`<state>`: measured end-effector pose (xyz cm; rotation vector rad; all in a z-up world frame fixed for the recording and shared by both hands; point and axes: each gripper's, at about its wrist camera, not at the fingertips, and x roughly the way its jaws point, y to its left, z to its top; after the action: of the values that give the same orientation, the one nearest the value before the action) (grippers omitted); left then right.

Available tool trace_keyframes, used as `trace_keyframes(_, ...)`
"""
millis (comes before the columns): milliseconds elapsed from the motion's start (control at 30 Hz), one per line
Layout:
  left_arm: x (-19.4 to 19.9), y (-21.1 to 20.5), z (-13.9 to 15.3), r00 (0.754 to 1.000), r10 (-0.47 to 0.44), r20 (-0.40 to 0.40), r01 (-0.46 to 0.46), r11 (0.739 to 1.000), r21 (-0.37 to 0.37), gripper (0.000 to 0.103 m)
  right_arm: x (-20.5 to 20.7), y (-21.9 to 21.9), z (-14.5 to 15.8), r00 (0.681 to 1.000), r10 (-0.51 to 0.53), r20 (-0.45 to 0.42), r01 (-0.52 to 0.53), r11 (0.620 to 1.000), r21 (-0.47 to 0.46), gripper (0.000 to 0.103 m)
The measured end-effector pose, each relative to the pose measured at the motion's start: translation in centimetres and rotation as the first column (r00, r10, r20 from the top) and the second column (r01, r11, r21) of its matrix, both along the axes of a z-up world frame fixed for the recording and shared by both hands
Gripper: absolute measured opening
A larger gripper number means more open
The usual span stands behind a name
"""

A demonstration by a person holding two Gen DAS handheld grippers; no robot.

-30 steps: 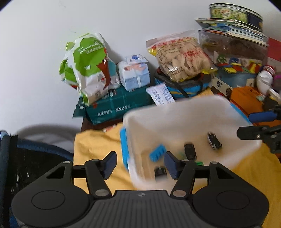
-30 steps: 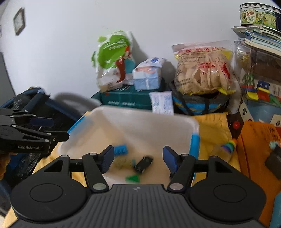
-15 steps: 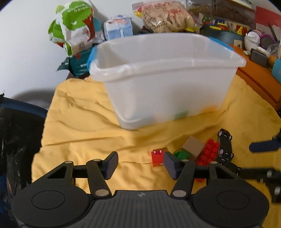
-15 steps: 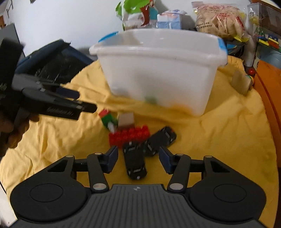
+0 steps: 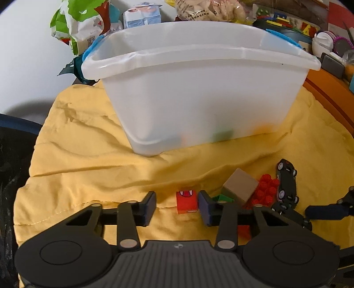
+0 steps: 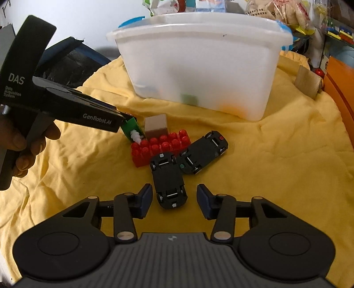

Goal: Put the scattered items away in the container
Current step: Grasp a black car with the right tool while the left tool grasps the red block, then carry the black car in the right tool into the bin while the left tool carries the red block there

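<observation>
A translucent white bin [image 5: 199, 88] stands on the yellow cloth [image 5: 88, 159]; it also shows in the right wrist view [image 6: 199, 62]. In front of it lie a small red block [image 5: 186, 199], a green block [image 6: 132, 128], a tan cube [image 6: 156, 125], a red studded brick [image 6: 160, 145] and two black toy cars upside down [image 6: 169, 180] [image 6: 204, 151]. My left gripper [image 5: 177, 207] is open with the small red block between its fingers. My right gripper [image 6: 174, 198] is open around the rear of the nearer car.
Snack bags, tissue packs and boxes [image 5: 141, 15] are piled against the wall behind the bin. An orange surface [image 6: 340, 84] with clutter lies to the right. A dark bag [image 6: 66, 59] sits at the cloth's left edge. A cardboard roll [image 6: 308, 82] lies right of the bin.
Both grippers dropped from above the bin to the cloth in front of it. The left closed in on the small red block, the right on the nearer black car.
</observation>
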<state>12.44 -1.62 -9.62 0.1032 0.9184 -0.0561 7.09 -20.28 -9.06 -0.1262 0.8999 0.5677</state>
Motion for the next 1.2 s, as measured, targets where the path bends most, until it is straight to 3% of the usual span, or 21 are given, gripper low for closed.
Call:
trace_keyframes(100, 0.1, -0.1, -0.3, 1.000, -0.022, -0.014, 0.022, 1.000, -0.005, 0.030, 0.2, 0.3, -0.4, 1.000, 0.005, 0.003, -0.005, 1.000, -0.009, 0.047)
trace_keyframes(167, -0.2, -0.2, -0.3, 0.999, -0.032, -0.005, 0.032, 0.999, -0.003, 0.024, 0.3, 0.6, -0.4, 1.000, 0.019, 0.017, -0.019, 1.000, -0.020, 0.036)
trace_keyframes(600, -1.4, 1.0, 1.8, 0.998, -0.024, 0.059, 0.026, 0.999, -0.043, 0.023, -0.8, 0.1, 1.2, 0.998, 0.021, 0.055, -0.021, 1.000, 0.010, 0.033)
trace_keyframes(900, -3.2, 2.7, 7.0, 0.992, 0.003, 0.124, 0.004, 0.998, -0.061, 0.023, -1.2, -1.4, 6.0, 0.992, -0.029, 0.125, 0.016, 0.994, 0.105, 0.033)
trace_keyframes(1200, -1.4, 3.3, 13.0, 0.983, 0.000, 0.182, 0.009, 0.999, -0.052, 0.023, 2.7, -2.3, 12.8, 0.968, -0.095, 0.234, 0.054, 0.983, 0.177, 0.033)
